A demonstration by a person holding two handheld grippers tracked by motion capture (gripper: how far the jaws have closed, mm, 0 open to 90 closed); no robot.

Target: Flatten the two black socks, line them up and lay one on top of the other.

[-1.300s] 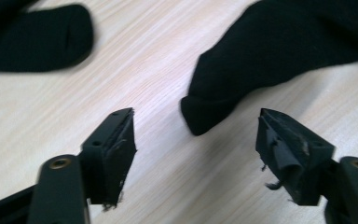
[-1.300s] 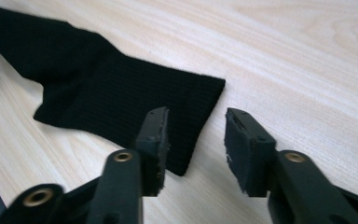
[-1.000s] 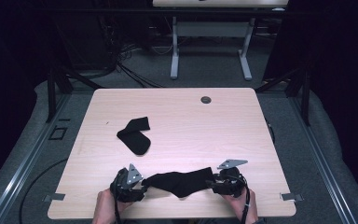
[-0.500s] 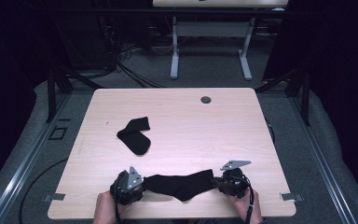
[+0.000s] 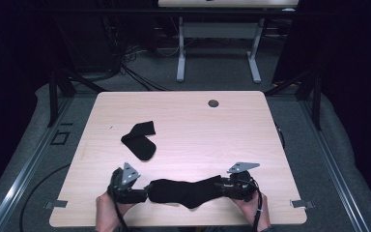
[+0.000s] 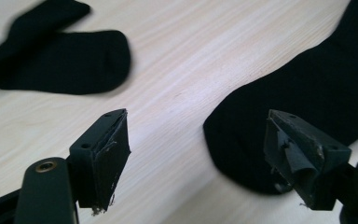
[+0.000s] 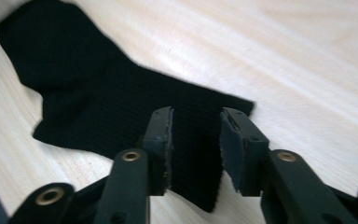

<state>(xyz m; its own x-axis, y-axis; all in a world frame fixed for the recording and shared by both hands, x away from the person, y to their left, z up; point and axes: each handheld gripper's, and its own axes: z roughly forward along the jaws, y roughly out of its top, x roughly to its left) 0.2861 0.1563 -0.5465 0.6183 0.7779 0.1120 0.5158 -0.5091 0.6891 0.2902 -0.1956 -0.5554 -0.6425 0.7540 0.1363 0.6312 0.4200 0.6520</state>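
Note:
A long black sock [image 5: 183,191] lies flat near the table's front edge, stretched between my two grippers. My left gripper [image 5: 134,193] is at its toe end with the jaws wide open; in the left gripper view the toe [image 6: 307,79] rests on the wood just ahead of the right jaw of the left gripper [image 6: 198,126]. My right gripper [image 5: 227,186] is at the cuff end. The right gripper [image 7: 196,116] is open, its jaws a little apart over the cuff [image 7: 88,88]. A second black sock [image 5: 139,140], folded over, lies left of centre [image 6: 60,51].
The light wooden table [image 5: 198,121] has a round cable grommet [image 5: 213,103] near its far edge. Behind it stands another desk's white legs [image 5: 180,53], with cables on the floor [image 5: 125,67]. Both hands sit at the front edge.
Both grippers have drawn back toward the front edge and the long sock has gone from a humped stretch to lying flat. The folded sock has not moved.

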